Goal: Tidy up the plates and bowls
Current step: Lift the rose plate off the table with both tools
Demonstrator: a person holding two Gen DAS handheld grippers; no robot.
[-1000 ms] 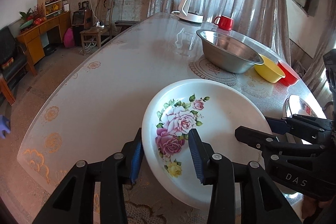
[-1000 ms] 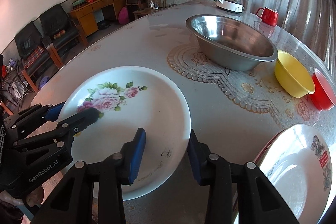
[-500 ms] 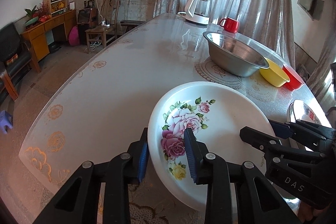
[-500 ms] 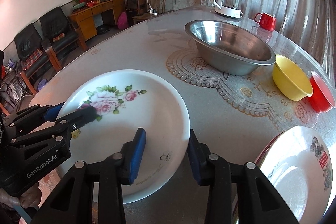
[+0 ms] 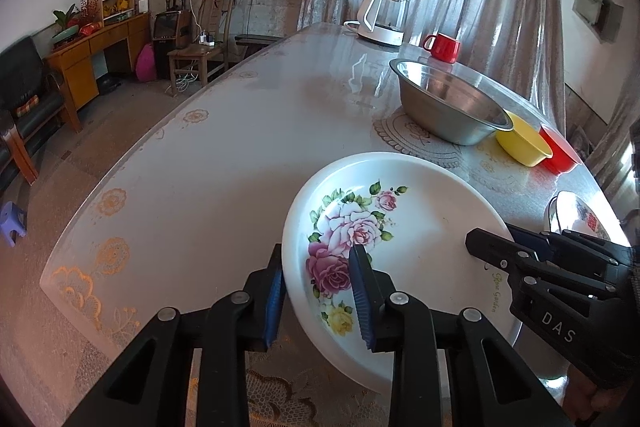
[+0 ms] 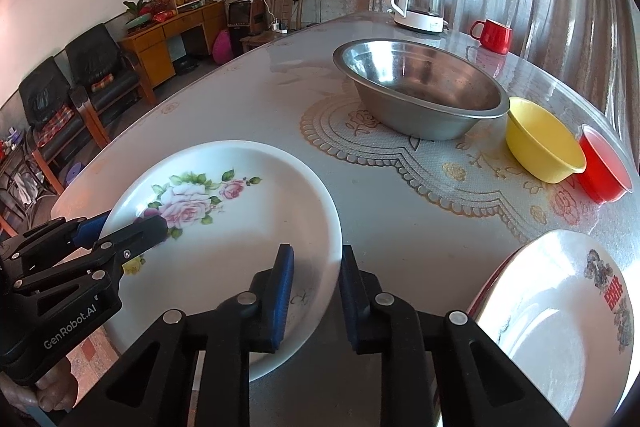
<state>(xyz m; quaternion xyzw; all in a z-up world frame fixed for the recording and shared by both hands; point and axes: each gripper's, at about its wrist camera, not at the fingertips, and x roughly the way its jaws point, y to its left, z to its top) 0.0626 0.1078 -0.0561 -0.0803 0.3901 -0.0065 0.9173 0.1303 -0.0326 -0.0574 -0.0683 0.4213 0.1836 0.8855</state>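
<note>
Already both grip the rose plate (image 5: 420, 227) at the counter's (image 5: 220, 163) 6 o'clock edge, left gripper (image 5: 318, 297) clamped on its rim, right gripper (image 6: 314, 297) closing over the opposite rim; uneven lifting could slip glazed porcelain free.

Rose plate (image 5: 416, 227): near rim hidden under left tool (image 5: 318, 291) arms, wrist view. Second plate (image 6: 560, 311) right of rose plate runs off frame edge; red print on it too small to read. Red bowl (image 5: 558, 149) partly behind yellow bowl (image 5: 522, 143). Rose plate's underside contact w/ worktop (image 6: 400, 227): can't tell.
</note>
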